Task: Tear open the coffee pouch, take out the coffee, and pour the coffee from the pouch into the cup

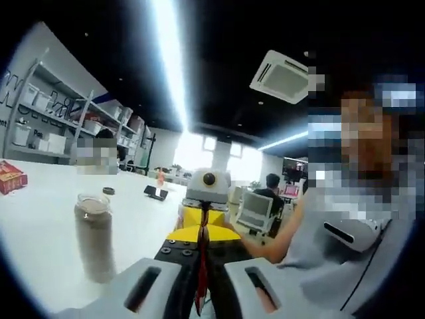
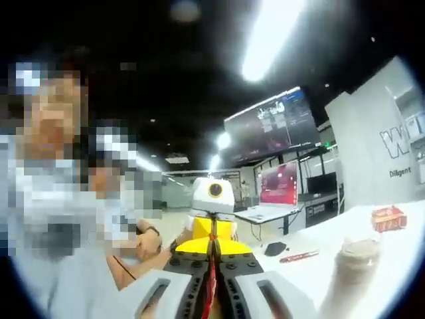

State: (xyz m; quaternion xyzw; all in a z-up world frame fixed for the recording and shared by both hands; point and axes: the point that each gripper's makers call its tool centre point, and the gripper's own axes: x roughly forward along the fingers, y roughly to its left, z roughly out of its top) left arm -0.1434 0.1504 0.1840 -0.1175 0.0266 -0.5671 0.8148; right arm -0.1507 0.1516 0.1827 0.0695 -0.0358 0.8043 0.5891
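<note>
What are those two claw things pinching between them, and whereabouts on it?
Both grippers are shut on a thin red coffee pouch, held edge-on. The left gripper and the right gripper face each other and pinch it from opposite sides. Which part of the pouch cannot be told.

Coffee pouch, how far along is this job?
Done: the left gripper and right gripper are both shut on the thin red coffee pouch, seen edge-on. In hand: tearing it; no tear visible yet. Left: taking out the coffee and pouring into the clear brownish cup on the white table.
</note>
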